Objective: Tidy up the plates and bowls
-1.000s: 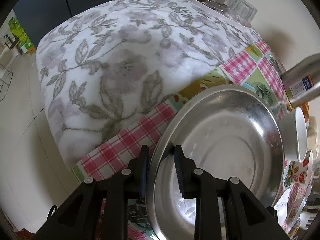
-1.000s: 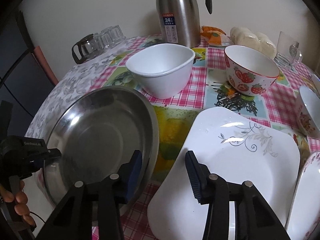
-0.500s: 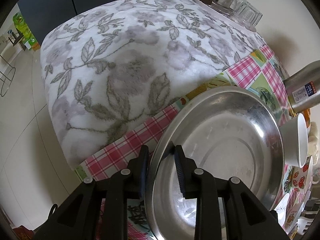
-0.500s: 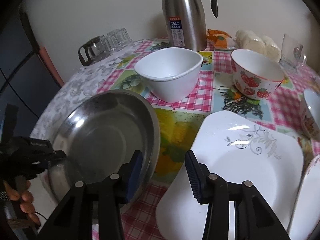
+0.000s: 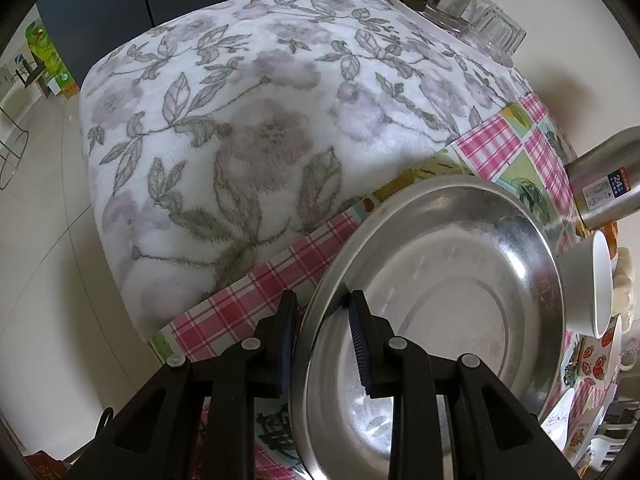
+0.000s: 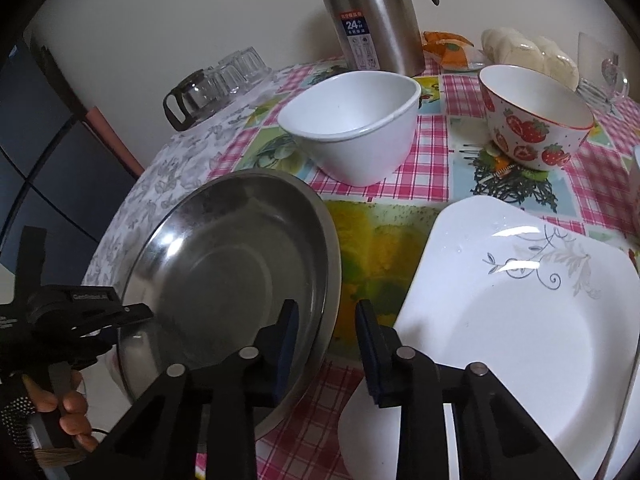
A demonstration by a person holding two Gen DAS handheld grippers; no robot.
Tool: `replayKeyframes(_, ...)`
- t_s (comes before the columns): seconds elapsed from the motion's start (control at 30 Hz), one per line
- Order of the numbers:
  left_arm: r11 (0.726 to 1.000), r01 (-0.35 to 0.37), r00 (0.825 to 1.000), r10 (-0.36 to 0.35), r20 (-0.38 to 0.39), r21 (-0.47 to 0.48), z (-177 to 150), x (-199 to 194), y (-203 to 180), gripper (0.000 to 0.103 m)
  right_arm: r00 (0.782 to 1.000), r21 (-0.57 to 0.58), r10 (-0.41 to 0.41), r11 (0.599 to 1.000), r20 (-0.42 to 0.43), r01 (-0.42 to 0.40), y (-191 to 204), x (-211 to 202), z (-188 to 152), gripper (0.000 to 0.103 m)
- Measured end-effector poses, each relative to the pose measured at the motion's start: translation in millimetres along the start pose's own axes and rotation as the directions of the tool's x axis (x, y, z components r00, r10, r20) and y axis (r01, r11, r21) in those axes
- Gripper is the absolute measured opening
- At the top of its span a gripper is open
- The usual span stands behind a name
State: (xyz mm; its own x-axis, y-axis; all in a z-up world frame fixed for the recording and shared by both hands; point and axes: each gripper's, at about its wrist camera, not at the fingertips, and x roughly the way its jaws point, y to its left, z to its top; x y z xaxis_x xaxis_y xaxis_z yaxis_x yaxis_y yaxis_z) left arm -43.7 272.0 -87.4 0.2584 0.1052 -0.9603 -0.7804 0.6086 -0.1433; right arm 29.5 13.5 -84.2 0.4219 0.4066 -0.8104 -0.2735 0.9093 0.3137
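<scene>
A round steel plate (image 5: 448, 320) lies tilted at the table's near left; it also shows in the right wrist view (image 6: 228, 268). My left gripper (image 5: 320, 340) has its jaws astride the plate's near rim with small gaps on both sides; it is seen gripping that rim in the right wrist view (image 6: 120, 316). My right gripper (image 6: 328, 340) is open, its jaws astride the plate's right rim, not touching. A square white plate (image 6: 520, 312) lies to the right. A white bowl (image 6: 352, 128) and a strawberry bowl (image 6: 536, 120) stand behind.
A steel thermos (image 6: 372, 16) stands at the back, with upturned glasses and a glass pot (image 6: 216, 84) at the back left. A floral cloth (image 5: 240, 120) covers the table's left part. More dishes sit at the right edge (image 6: 636, 192). The table edge is near me.
Both cameras have shifted slightly; the steel plate sits a little higher and more tilted in the left gripper. The right gripper has stayed open beside the rim.
</scene>
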Motion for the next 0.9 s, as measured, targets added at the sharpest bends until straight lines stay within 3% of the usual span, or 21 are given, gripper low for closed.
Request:
replayKeyframes(0.1, 1.0, 0.002, 1.0, -0.002, 0.002, -0.004, 1, 0, 0, 0.029, 1.0, -0.009, -0.009, 1.0, -0.017, 0.009, 3, 8, 0, 0.024)
replayKeyframes(0.43, 1.0, -0.009, 1.0, 0.009, 0.008, 0.007, 2, 2, -1, 0.029, 0.998, -0.033, -0.068, 0.997, 0.002, 0.068, 5, 15, 2, 0.024)
replayKeyframes(0.57, 1.0, -0.014, 1.0, 0.014, 0.014, 0.02, 3, 3, -5, 0.028, 0.998, -0.061, -0.06, 0.996, 0.001, 0.059, 11, 14, 2, 0.014)
replayKeyframes(0.9, 0.999, -0.01, 0.999, 0.008, 0.04, 0.045, 2, 1, -10, 0.027, 0.996, -0.108, -0.084, 0.99, 0.037, 0.088, 17, 2, 3, 0.015)
